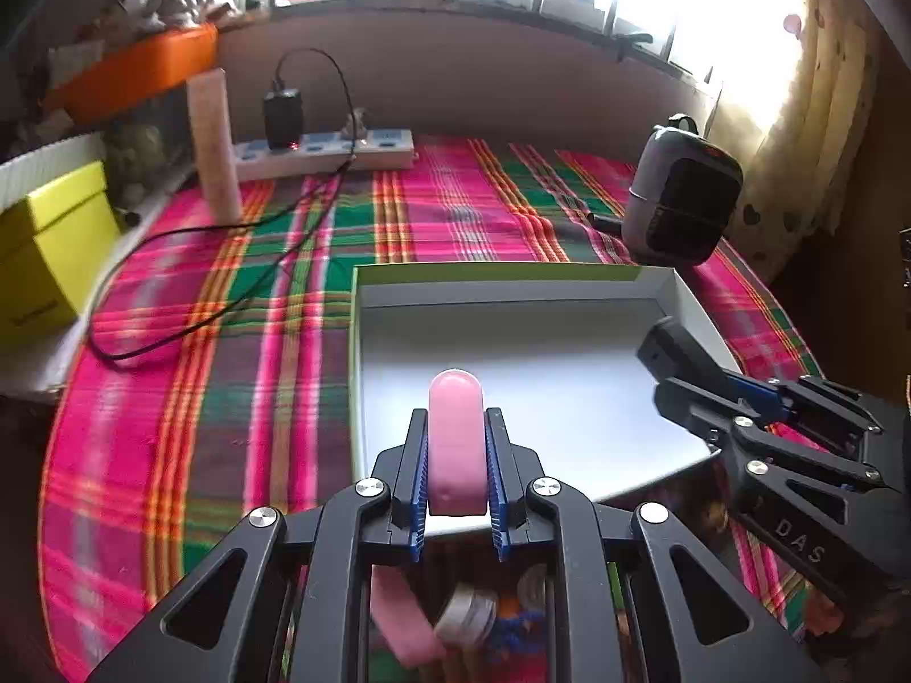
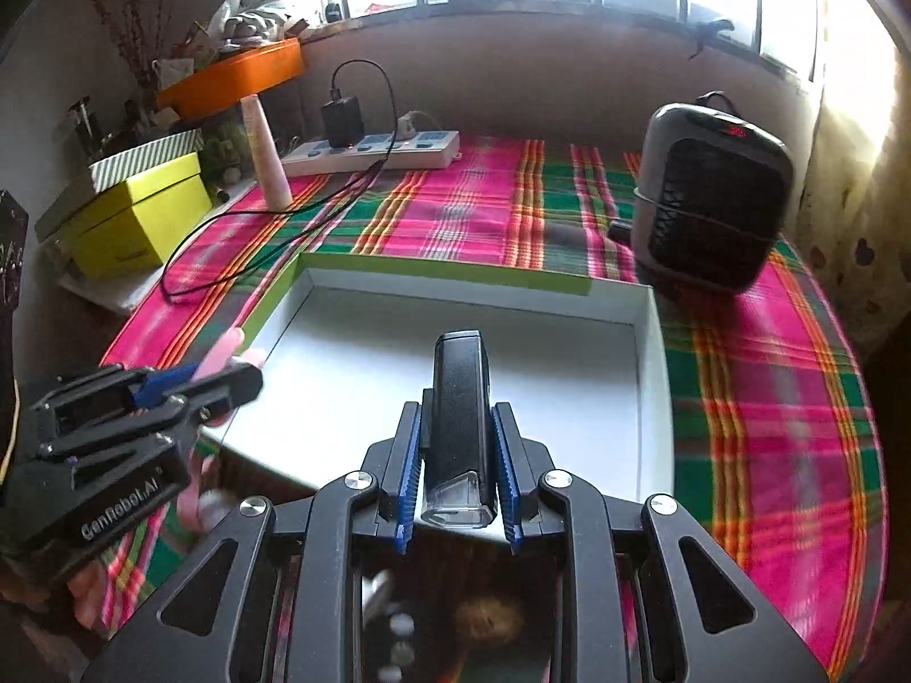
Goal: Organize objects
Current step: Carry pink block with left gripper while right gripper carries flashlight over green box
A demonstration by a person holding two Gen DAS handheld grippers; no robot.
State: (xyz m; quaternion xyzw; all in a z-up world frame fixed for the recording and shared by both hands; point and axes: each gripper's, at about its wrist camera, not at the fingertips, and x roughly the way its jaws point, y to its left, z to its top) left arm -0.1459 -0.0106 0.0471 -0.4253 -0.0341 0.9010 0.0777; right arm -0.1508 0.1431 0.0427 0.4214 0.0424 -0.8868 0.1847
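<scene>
A pink, green and orange plaid cloth (image 1: 455, 210) covers the table. The near box (image 2: 455, 353) is white inside with lime-green edges. Far left sit a yellow-green box (image 2: 142, 216) and an orange tray (image 2: 233, 77).

small items (image 1: 467, 614) under the left gripper (image 1: 455, 455) blur beyond telling; tray's (image 1: 364, 341) near edge hidden

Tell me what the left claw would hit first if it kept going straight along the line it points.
Most likely the white floor of the open box. The left claw, shut on the pink tube, points down over the box's near edge, and nothing shows between the tube's tip and the box floor, though depth is hard to judge.
</scene>
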